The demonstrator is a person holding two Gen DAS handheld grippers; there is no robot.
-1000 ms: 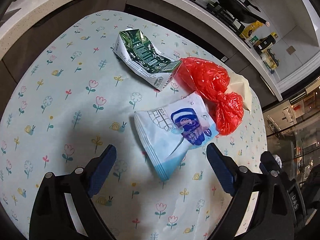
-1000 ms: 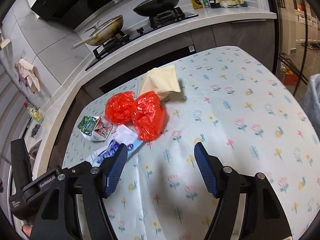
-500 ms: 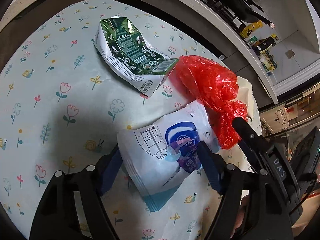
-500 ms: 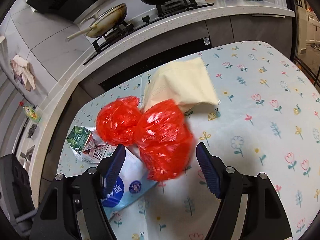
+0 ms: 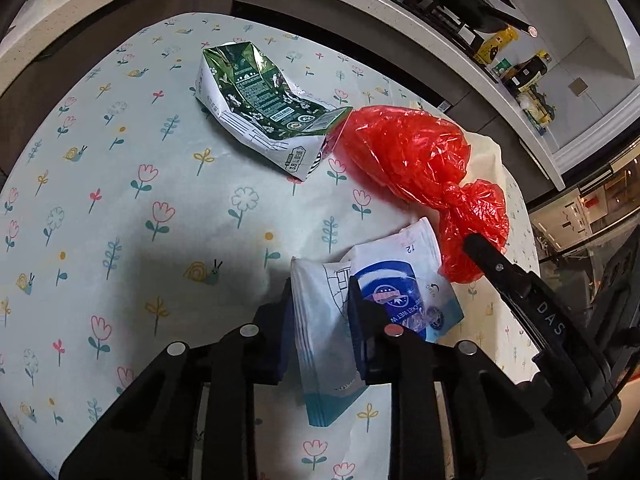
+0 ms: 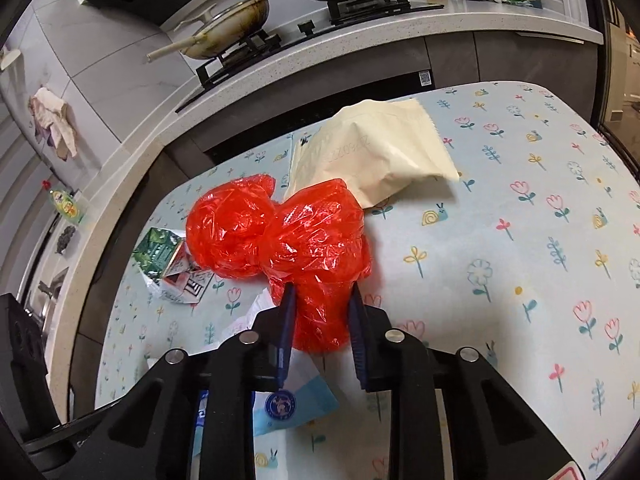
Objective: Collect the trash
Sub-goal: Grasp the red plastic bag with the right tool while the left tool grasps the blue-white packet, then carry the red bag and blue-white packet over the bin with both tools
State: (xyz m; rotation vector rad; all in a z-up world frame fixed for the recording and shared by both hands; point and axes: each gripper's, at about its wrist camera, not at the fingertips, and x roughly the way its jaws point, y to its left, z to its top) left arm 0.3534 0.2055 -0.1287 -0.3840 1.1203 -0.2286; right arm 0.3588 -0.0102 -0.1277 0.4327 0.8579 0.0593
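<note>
Both clamped: left gripper (image 5: 320, 312) pinches the limp, light wipes pack (image 5: 320, 344); right gripper (image 6: 322, 312) squeezes the crinkly, slippery red bag (image 6: 316, 264) low down.

Cream pouch (image 5: 486, 152) mostly hidden behind red bag (image 5: 420, 160).

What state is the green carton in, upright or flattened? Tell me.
Flattened and lying on its side. The green carton is crumpled flat on the floral tablecloth, one end torn open beside the red bag.

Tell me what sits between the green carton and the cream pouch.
The knotted red plastic bag lies between the green carton and the cream pouch, seen in both wrist views.
</note>
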